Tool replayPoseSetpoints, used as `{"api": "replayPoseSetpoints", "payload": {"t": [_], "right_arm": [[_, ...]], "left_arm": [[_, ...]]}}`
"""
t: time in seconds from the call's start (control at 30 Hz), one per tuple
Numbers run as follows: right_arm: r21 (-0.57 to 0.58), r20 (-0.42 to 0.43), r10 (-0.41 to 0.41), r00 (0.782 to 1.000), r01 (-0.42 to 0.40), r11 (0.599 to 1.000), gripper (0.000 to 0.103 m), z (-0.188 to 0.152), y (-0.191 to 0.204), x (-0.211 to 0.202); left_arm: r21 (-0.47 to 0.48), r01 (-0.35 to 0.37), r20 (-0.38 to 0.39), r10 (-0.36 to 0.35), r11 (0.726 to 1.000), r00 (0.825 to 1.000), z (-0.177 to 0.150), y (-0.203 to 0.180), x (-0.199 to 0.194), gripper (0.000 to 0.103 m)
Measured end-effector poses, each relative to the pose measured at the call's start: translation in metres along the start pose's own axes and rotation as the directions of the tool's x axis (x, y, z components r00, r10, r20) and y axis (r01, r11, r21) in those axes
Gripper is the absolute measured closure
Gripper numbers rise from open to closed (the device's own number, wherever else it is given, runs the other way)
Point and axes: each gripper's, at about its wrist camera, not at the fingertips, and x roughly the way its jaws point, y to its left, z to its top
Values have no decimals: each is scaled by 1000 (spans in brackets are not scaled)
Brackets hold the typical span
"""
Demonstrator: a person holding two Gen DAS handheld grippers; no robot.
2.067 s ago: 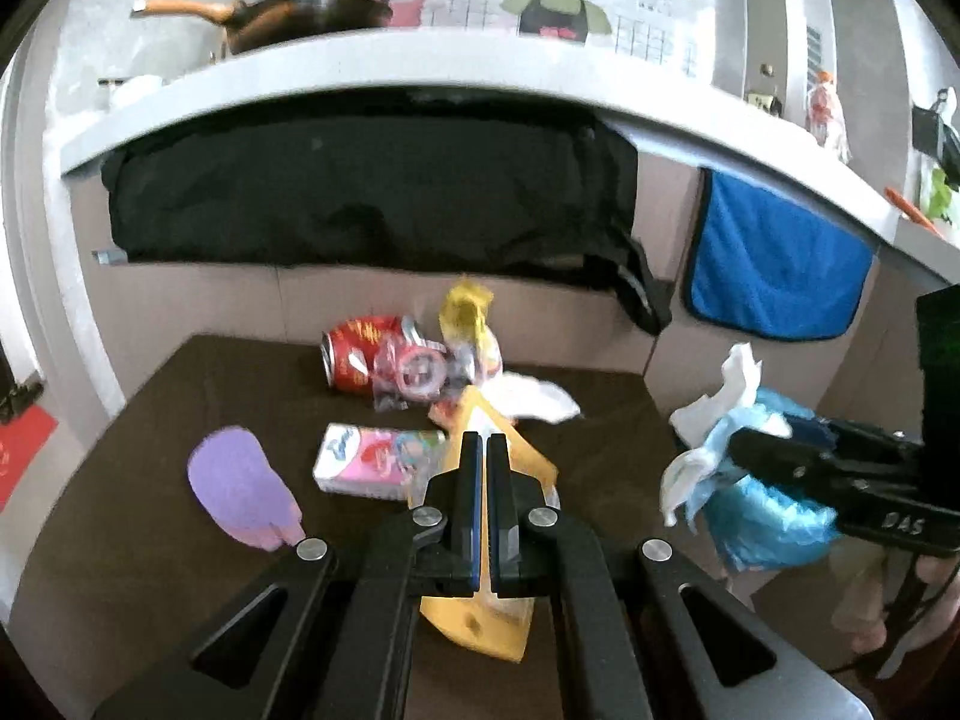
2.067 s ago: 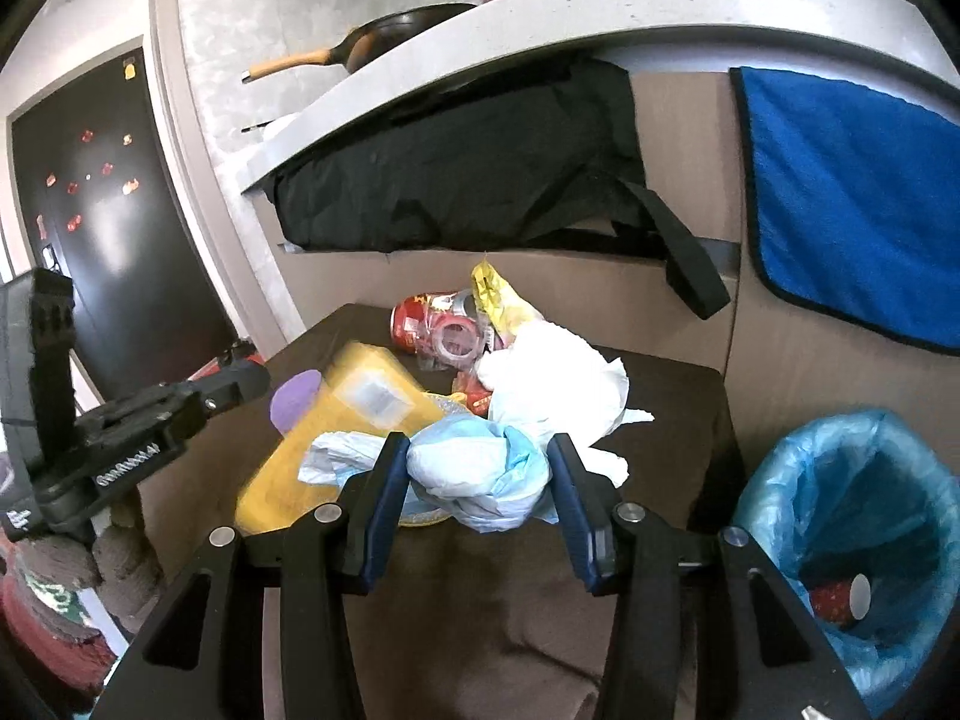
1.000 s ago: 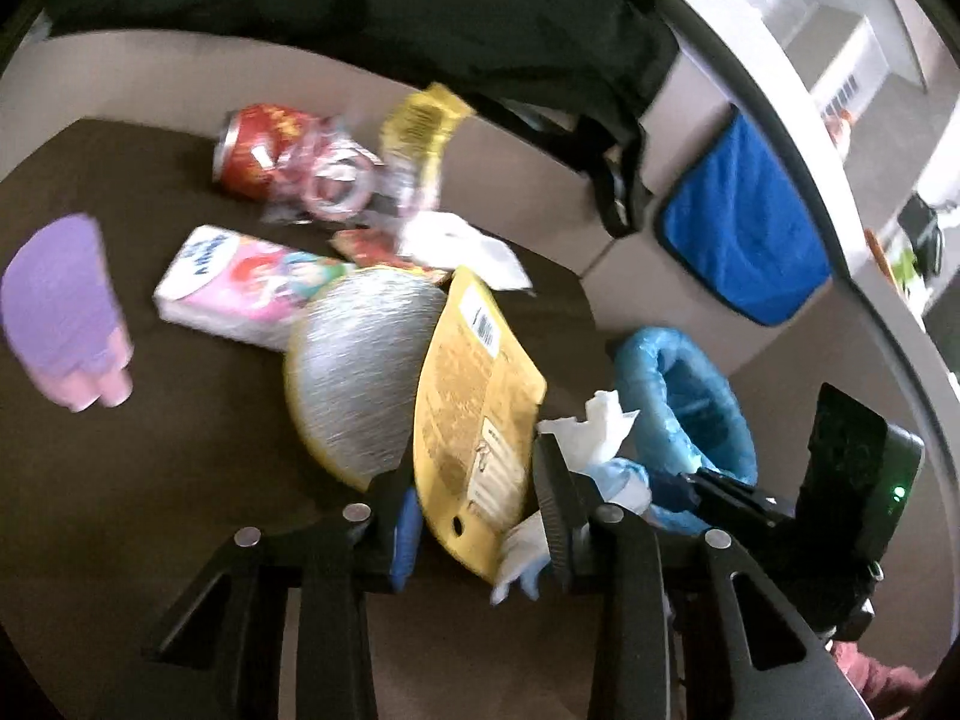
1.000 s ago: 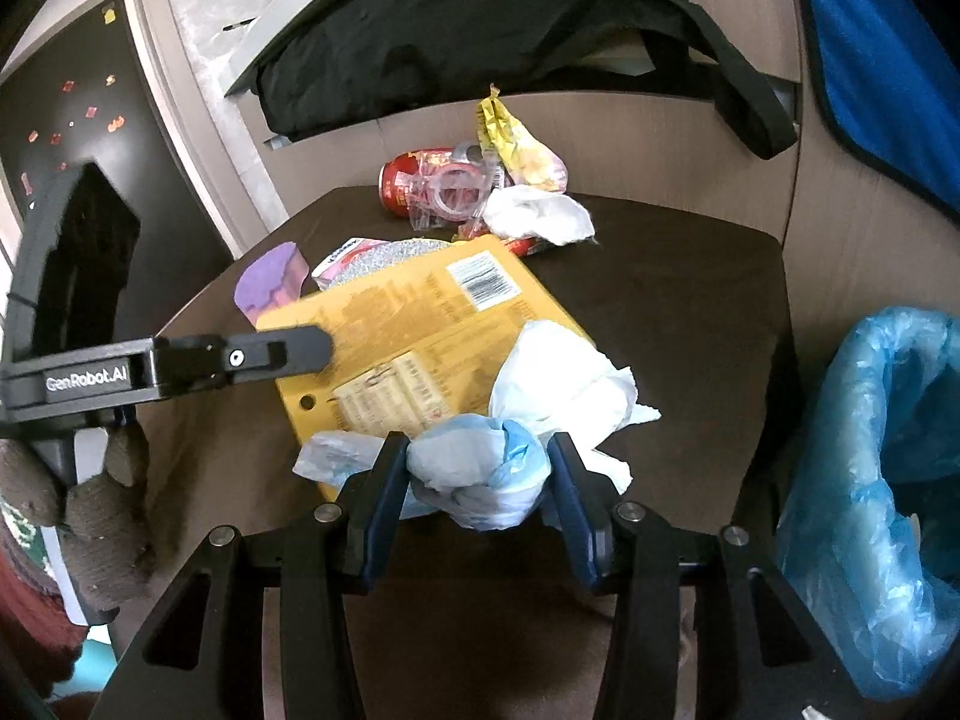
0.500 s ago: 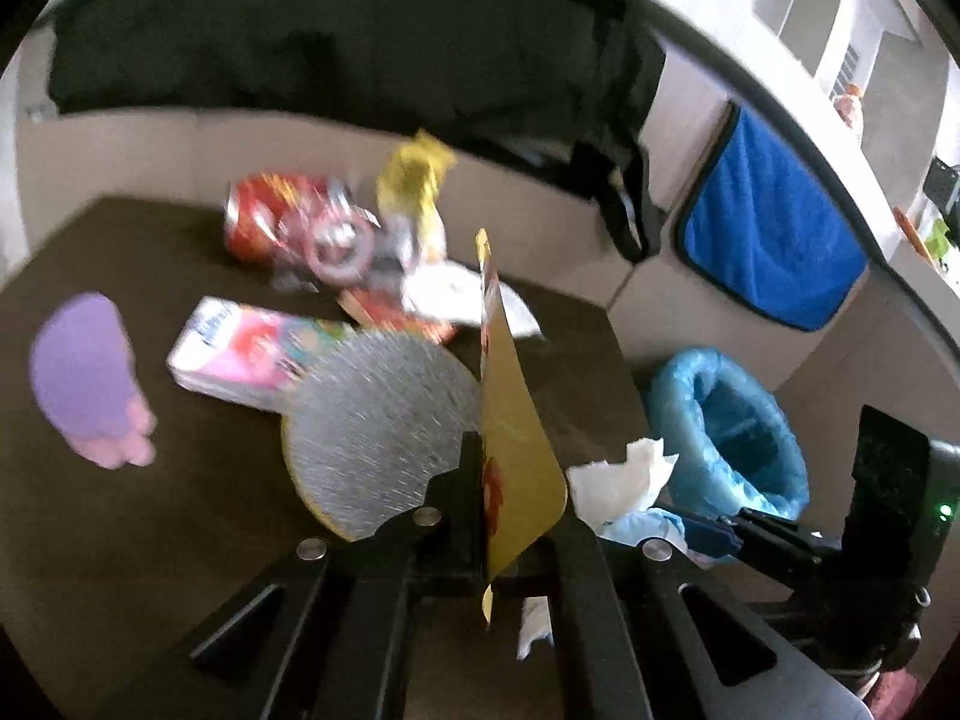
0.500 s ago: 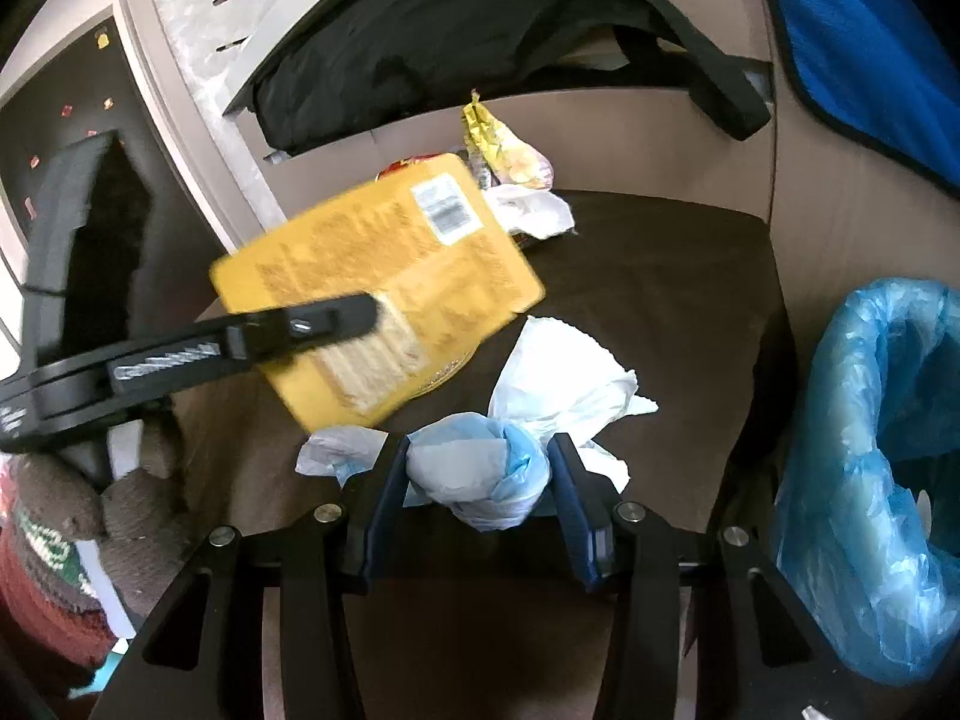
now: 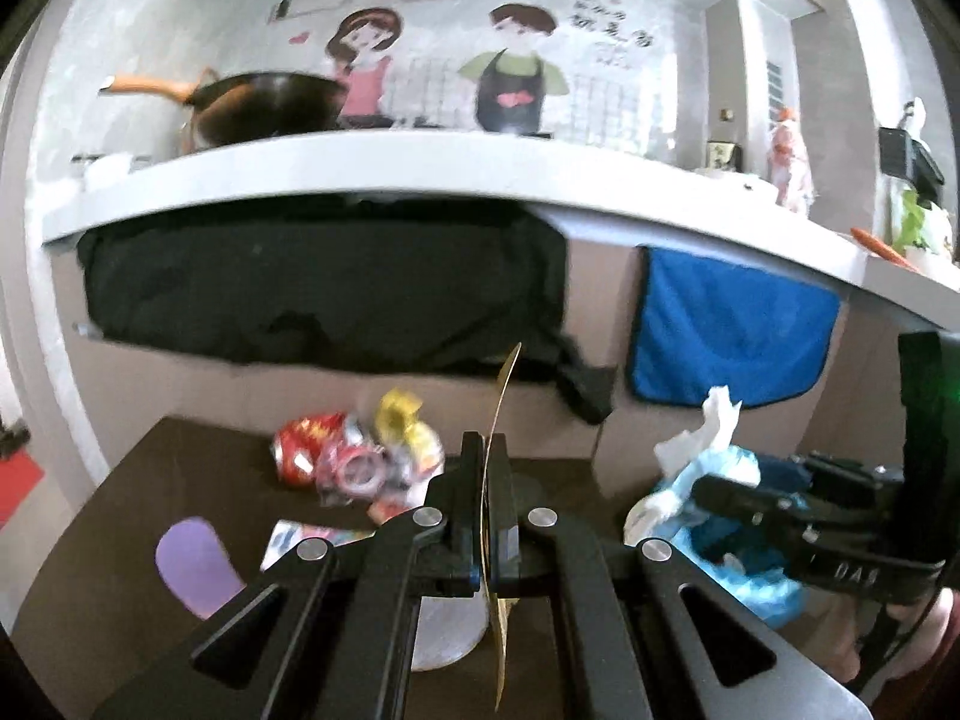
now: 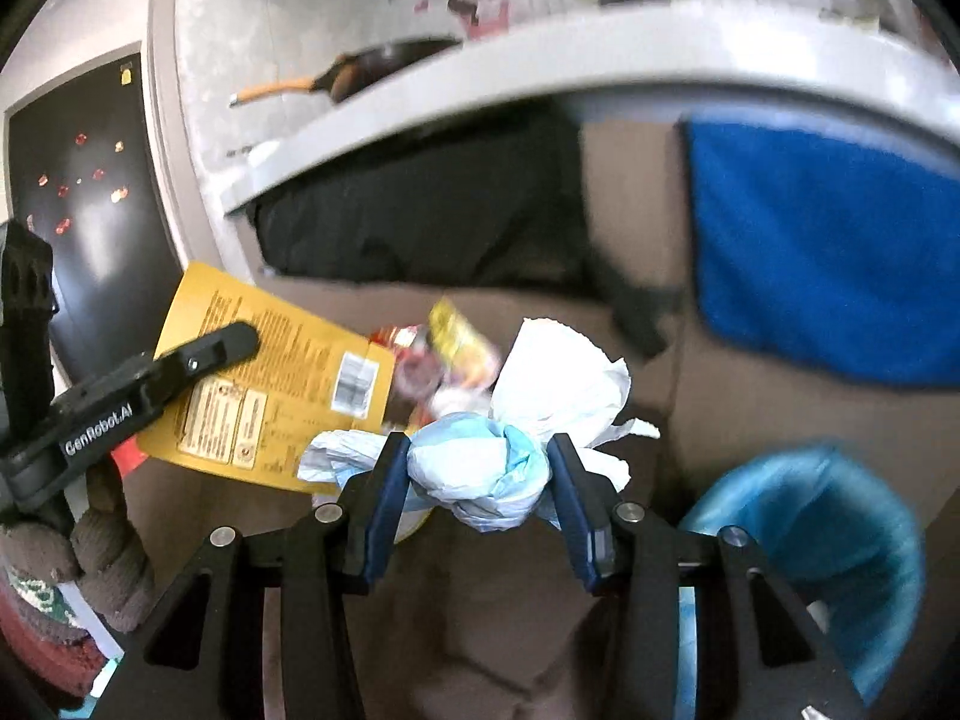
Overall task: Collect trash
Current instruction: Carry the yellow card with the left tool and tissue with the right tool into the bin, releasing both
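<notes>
Right wrist — one yellow packet (image 8: 270, 378), one tissue wad (image 8: 480, 474).

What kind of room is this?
Probably a home kitchen: a wok sits on a pale countertop, cartoon cook decals decorate the wall, and a blue towel hangs below.

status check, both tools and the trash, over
Left tool shut on flat yellow packet. Right tool clamped on knotted blue-and-white tissue wad. Blue-lined bin low right, path looks clear.
</notes>
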Motion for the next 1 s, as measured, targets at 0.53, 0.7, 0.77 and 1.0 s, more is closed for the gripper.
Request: {"api": "replayPoseSetpoints", "payload": {"t": [0.53, 0.7, 0.77, 1.0], "right_arm": [[64, 76, -256, 964, 251, 966, 59, -10, -106, -81], [128, 57, -293, 954, 284, 950, 59, -26, -144, -90], [152, 49, -303, 952, 293, 944, 59, -31, -156, -90], [212, 12, -299, 954, 290, 933, 59, -49, -188, -75]], "left_arm": [[38, 253, 16, -254, 967, 967, 21, -138, 46, 102], [19, 337, -48, -336, 941, 941, 1, -174, 80, 102], [6, 354, -88, -352, 935, 932, -7, -182, 95, 102], [1, 367, -169, -362, 930, 917, -32, -201, 129, 102]]}}
